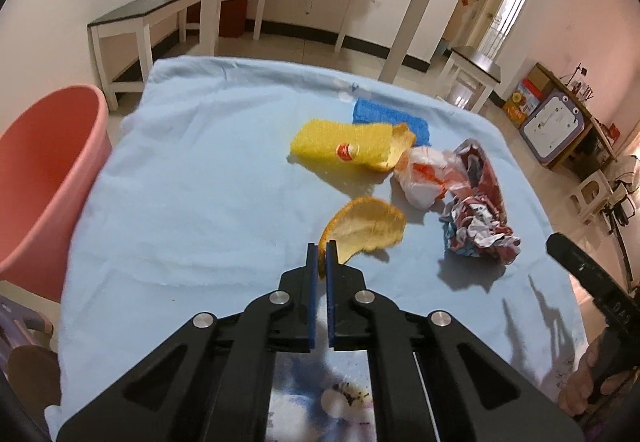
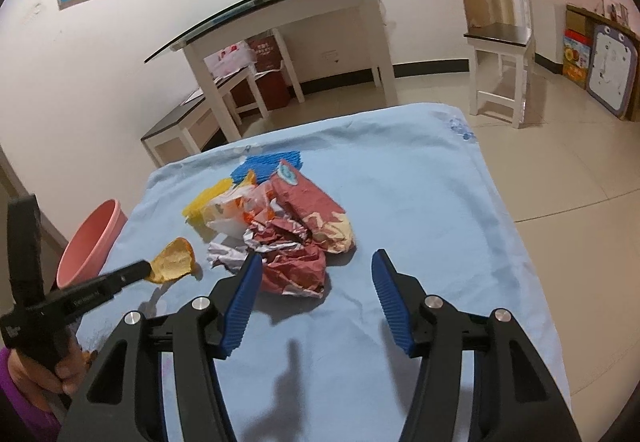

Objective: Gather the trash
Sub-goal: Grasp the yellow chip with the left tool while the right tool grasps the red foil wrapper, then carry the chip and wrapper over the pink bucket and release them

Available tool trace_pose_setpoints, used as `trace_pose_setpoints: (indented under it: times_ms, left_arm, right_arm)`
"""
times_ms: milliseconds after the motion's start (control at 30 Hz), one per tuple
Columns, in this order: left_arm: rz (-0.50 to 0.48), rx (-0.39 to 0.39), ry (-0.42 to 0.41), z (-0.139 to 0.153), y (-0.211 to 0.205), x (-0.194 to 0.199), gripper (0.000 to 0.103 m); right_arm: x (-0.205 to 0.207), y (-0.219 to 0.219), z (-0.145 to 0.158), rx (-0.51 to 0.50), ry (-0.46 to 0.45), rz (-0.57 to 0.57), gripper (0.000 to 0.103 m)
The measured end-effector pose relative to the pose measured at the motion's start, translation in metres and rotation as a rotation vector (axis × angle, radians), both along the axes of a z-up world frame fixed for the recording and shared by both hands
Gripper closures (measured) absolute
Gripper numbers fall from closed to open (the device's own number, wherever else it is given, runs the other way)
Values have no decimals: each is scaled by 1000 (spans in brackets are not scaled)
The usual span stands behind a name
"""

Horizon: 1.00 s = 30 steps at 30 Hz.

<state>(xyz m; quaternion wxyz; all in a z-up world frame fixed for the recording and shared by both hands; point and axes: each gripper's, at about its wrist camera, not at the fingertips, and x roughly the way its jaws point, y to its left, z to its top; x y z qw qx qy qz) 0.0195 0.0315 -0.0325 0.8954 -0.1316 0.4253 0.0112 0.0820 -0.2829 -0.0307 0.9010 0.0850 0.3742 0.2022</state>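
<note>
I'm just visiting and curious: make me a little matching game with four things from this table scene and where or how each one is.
Things:
1. orange peel
2. pink tub
3. blue sponge
4. right gripper

States:
a. jaws open, nothing between the pads
b. pinched in the left gripper
c. beside the table, off its edge
d. behind the yellow sponge

Pairs: 1-b, 2-c, 3-d, 4-a

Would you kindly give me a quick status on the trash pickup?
Left tongs shut on orange peel. Right tongs open near crumpled wrapper. Pink bin unobstructed.
</note>
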Motion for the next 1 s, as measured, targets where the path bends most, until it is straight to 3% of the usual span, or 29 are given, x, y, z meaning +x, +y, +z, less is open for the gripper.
trace_pose_setpoints:
  times_ms: [200,367,600,700,733,800,1000]
  left_arm:
    - [-7,2,-29,9,4,-8,100]
    - [-20,-2,-46,12,4,-13,100]
    - [-14,-23,-57,15,10,-17,100]
    - [-13,-27,-58,16,11,-17,100]
    - [-13,-27,-60,16,11,-17,100]
    - [-15,-29,-65,17,11,-17,100]
    - [-20,-46,-93,23,15,-20,100]
  right_arm:
    - [1,11,-1,-8,10,49,46]
    - [25,19,14,-59,-36,59,46]
    - [75,37,2,-34,67,122,46]
    - [84,48,-7,-78,78,129,47]
    - [86,49,-9,-97,77,114,52]
    - [91,47,-14,-113,96,96,80]
    - [86,22,-4,-38,85,48,91]
